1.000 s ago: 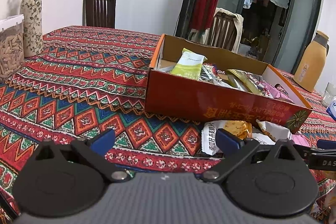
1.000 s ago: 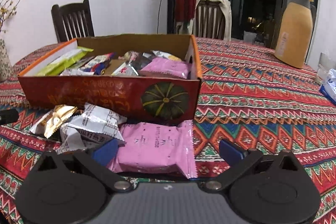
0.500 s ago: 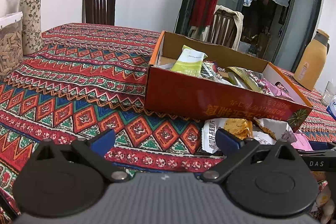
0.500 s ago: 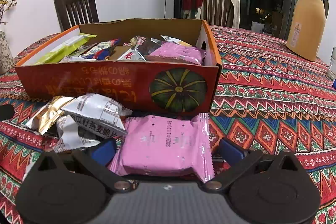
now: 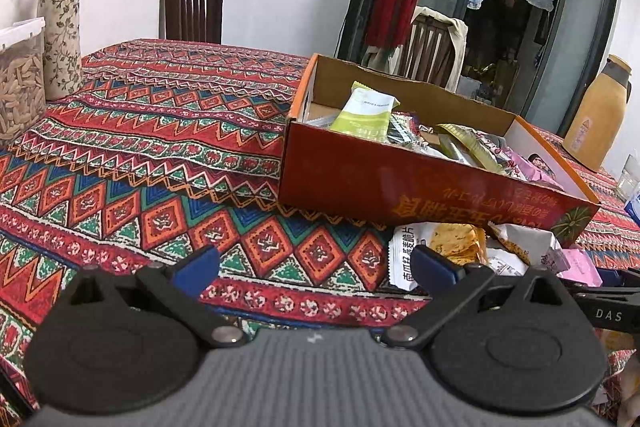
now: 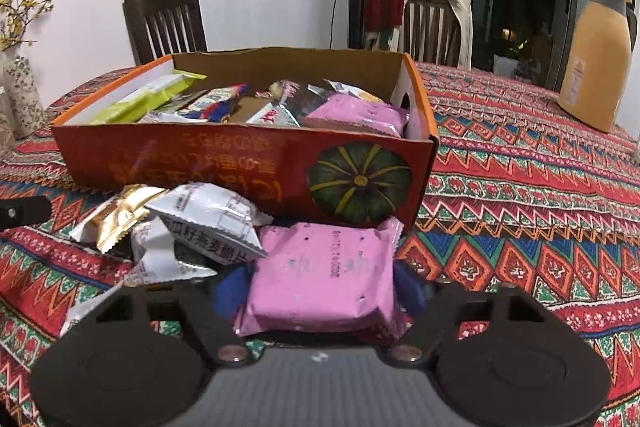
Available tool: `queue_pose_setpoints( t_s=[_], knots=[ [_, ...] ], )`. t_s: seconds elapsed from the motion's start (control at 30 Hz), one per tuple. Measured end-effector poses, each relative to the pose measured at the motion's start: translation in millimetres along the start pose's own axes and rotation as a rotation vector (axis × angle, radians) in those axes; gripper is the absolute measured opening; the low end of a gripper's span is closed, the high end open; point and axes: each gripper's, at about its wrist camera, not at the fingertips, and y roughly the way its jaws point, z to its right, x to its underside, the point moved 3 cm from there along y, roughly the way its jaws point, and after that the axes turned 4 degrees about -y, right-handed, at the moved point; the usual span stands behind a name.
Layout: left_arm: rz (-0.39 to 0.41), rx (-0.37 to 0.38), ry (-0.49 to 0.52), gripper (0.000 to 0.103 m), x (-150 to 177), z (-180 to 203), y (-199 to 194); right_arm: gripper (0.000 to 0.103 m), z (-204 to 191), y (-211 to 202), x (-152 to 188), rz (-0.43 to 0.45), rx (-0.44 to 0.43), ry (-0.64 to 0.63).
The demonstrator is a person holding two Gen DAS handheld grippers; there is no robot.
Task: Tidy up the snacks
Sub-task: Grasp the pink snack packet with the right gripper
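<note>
An orange cardboard box (image 6: 180, 163) with a pumpkin picture holds several snack packets; the left wrist view shows it (image 5: 400, 187) too. In front of it lie loose snacks: a white packet (image 6: 208, 223), a gold one (image 6: 120, 215) and a pink packet (image 6: 320, 275). My right gripper (image 6: 320, 289) is closing on the pink packet, with a blue pad against each side of it. My left gripper (image 5: 316, 263) is open over bare tablecloth, left of the white packet (image 5: 404, 255). The pink packet (image 5: 580, 263) shows at the far right.
A patterned red tablecloth (image 5: 160, 155) covers the table. A flowered vase (image 5: 60, 31) and a clear tub of grain (image 5: 20, 83) stand at the left, and a tan thermos jug (image 6: 592, 55) at the back right. Wooden chairs (image 6: 164, 23) stand behind the table.
My right gripper has moved forward around the pink packet and its jaws have come in from wide open to the packet's sides. The left gripper has stayed in place, open.
</note>
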Motion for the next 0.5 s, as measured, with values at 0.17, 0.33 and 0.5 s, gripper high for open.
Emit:
queue_pose_setpoints(
  t_s=[0.17, 0.33, 0.5],
  knots=[
    [-0.007, -0.009, 0.0, 0.103, 0, -1, 2, 0.063, -5, -14, -1, 0.057, 0.031, -0.029],
    [-0.01, -0.014, 0.0, 0.103, 0, -1, 3, 0.063, 1, -31, 2, 0.103, 0.04, -0.003],
    [-0.006, -0.05, 0.012, 0.103, -1, 2, 2, 0.063, 6, -48, 8, 0.138, 0.049, 0.015]
  ],
)
